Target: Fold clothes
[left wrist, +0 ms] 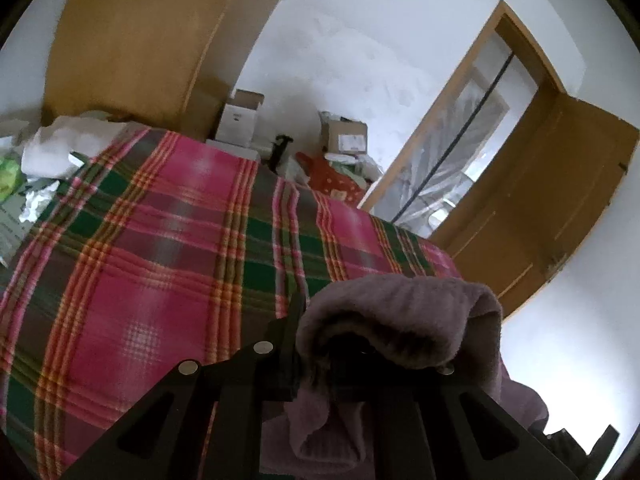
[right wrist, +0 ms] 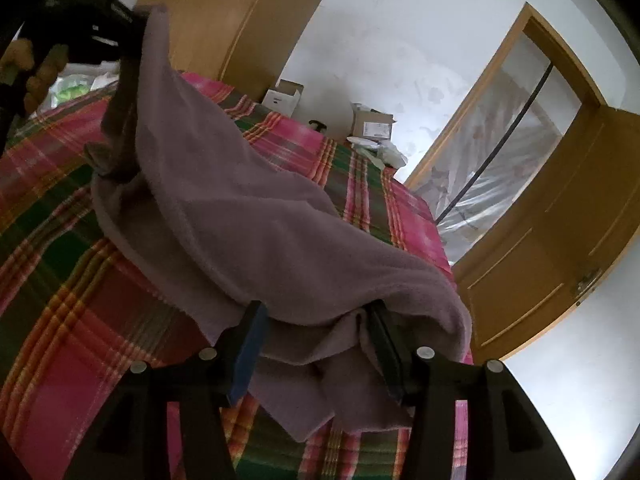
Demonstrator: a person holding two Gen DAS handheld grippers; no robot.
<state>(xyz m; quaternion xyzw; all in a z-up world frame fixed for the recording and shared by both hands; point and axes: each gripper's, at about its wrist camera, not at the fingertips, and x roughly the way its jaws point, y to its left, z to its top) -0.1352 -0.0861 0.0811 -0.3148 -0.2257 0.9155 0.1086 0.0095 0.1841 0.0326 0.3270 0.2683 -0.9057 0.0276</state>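
Note:
A mauve towel (right wrist: 248, 216) hangs over a bed with a pink, green and orange plaid blanket (right wrist: 60, 300). In the right wrist view my left gripper (right wrist: 124, 36) is up at the top left, shut on one end of the towel, which slopes down from it. My right gripper (right wrist: 316, 318) is open. The towel's lower end drapes over and between its two spread fingers (right wrist: 248, 340). In the left wrist view the towel (left wrist: 400, 312) bunches over my left gripper (left wrist: 332, 336) and hides its right finger.
Cardboard boxes (left wrist: 240, 120) and clutter sit on the floor beyond the bed. White cloth and papers (left wrist: 60, 148) lie at the bed's far left corner. A wooden wardrobe (left wrist: 132, 40) stands behind, and an open wooden door (left wrist: 540, 208) is on the right.

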